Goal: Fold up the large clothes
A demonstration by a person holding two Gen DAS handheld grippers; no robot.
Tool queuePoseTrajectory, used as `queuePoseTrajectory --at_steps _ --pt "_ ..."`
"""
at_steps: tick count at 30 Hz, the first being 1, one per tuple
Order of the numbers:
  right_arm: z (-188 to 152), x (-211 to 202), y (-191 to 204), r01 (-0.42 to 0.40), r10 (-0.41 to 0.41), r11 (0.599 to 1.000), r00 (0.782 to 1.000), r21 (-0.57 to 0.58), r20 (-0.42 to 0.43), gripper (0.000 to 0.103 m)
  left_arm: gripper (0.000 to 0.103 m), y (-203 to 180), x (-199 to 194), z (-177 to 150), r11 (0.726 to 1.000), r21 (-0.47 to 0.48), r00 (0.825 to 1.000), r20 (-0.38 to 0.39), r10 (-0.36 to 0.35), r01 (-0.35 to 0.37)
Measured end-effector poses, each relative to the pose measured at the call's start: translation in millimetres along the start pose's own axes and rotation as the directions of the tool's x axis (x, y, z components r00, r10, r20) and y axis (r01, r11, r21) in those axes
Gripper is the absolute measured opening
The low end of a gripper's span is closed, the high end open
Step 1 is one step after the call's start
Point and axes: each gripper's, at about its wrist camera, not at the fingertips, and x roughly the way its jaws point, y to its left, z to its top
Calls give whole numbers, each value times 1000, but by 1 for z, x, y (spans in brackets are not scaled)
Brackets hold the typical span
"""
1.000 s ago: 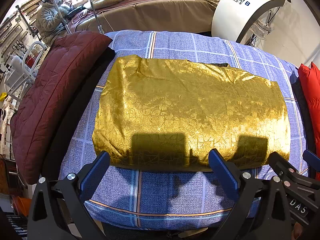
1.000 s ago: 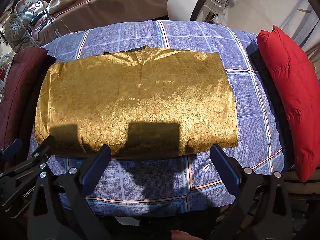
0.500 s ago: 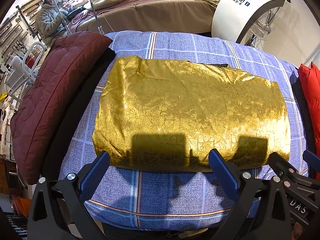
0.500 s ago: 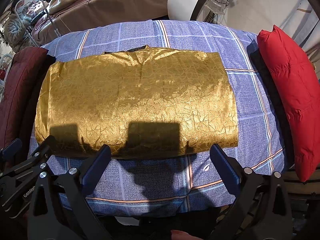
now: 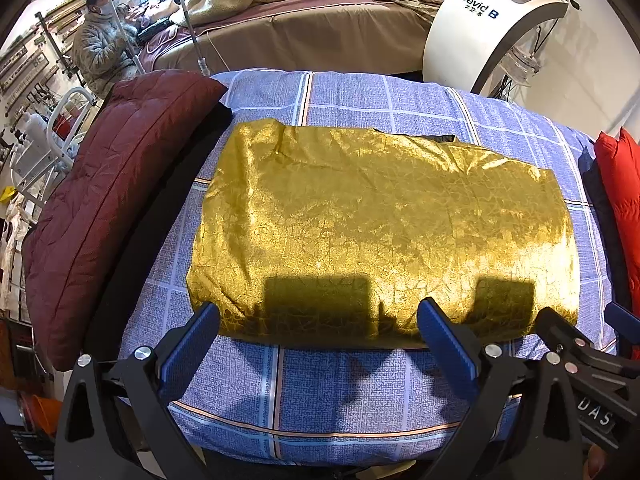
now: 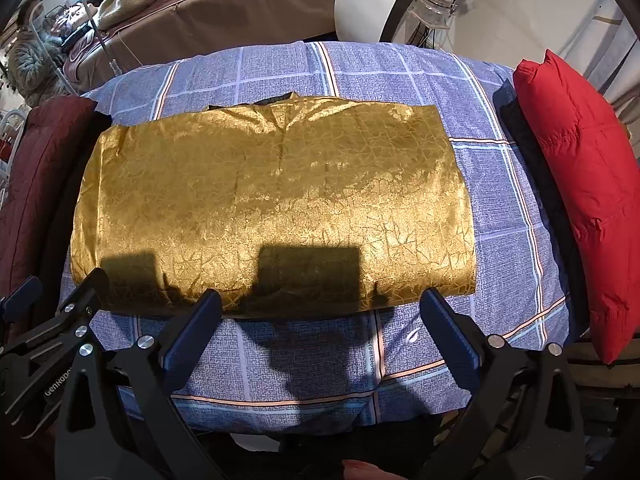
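Your left hand-held gripper (image 5: pixel 318 330) and right hand-held gripper (image 6: pixel 320 316) both hover spread wide, empty, at the near edge of the folded gold garment (image 5: pixel 384 224) on the checked bed cover (image 5: pixel 348 392).

Both grippers hang side by side, level and pointing forward. The left gripper (image 5: pixel 318 322) has its blue-padded fingers (image 5: pixel 192 344) spread wide with nothing between them. The right gripper (image 6: pixel 320 312) matches it, fingers (image 6: pixel 450 336) splayed apart, empty, just to its right.
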Motion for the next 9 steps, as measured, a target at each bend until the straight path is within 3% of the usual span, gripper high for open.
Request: queuePoseTrajectory --at_steps 9 --pt "0 0 1 4 -4 1000 1000 -1 0 97 97 1 3 0 1000 -6 1000 -29 -9 9"
